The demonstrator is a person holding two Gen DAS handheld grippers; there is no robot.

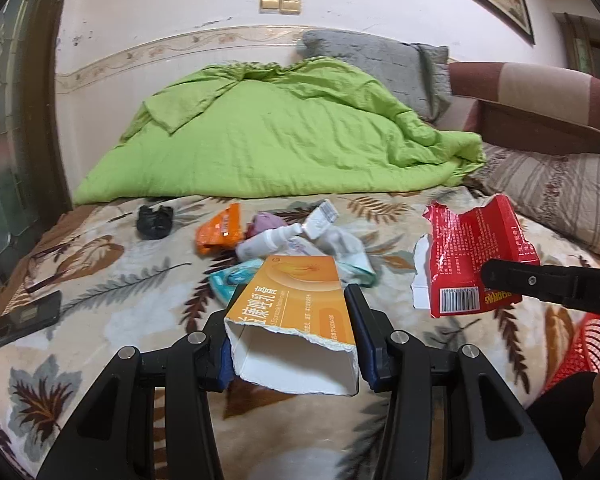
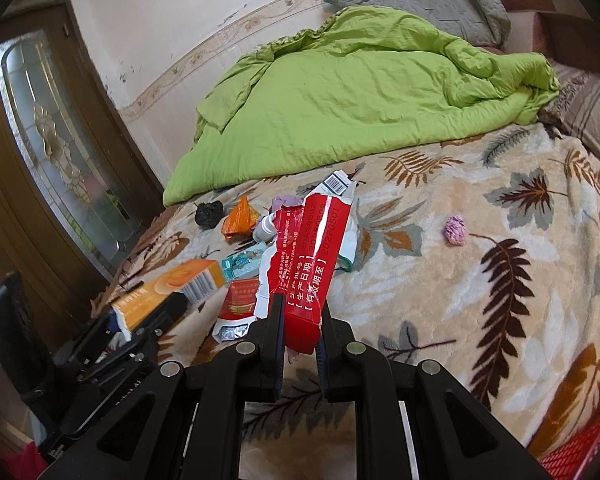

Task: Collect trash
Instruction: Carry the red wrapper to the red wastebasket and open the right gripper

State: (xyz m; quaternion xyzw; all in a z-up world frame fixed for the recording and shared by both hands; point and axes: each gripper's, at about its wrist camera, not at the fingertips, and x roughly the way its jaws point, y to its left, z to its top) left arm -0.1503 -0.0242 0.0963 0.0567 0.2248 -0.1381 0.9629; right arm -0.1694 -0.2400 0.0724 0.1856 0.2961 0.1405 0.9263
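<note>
My left gripper (image 1: pixel 296 290) is shut on an orange cardboard box (image 1: pixel 296 300), torn open at the near end and held just above the bed. My right gripper (image 2: pixel 302 305) is shut on a torn red box (image 2: pixel 316 248) that stands up from its jaws. In the left wrist view the red box (image 1: pixel 472 248) hangs at the right. In the right wrist view the orange box (image 2: pixel 168 288) is at the lower left. Beyond both lies a trash pile: an orange packet (image 1: pixel 220 232), a white spray bottle (image 1: pixel 268 240), a teal packet (image 1: pixel 236 276) and a black crumpled lump (image 1: pixel 154 220).
A leaf-patterned blanket (image 2: pixel 480 300) covers the bed, with a green quilt (image 1: pixel 276 132) and pillows behind. A purple wad (image 2: pixel 455 230) lies apart to the right and a red-and-white pack (image 2: pixel 238 304) near my right gripper. A dark phone (image 1: pixel 28 318) is at the left edge, a red basket (image 1: pixel 580 352) at the lower right.
</note>
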